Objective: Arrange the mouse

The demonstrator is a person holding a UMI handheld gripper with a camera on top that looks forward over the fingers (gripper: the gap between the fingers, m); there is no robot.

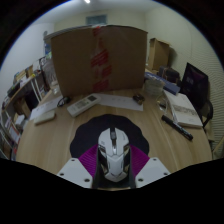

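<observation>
A white and grey computer mouse (113,152) with a black scroll wheel lies lengthwise between my two fingers, its nose pointing away from me. My gripper (113,165) is shut on it, the magenta pads (88,160) pressing on its left and right flanks. Beneath and just ahead of the mouse a black mouse mat (95,130) lies on the wooden table (60,140). I cannot tell whether the mouse rests on the mat or is held just above it.
A big cardboard box (98,58) stands at the back of the table. A white keyboard-like bar (84,102) lies before it. A black remote (176,126), a notebook (183,108) and a dark screen (197,80) are on the right. Clutter lies on the left (40,108).
</observation>
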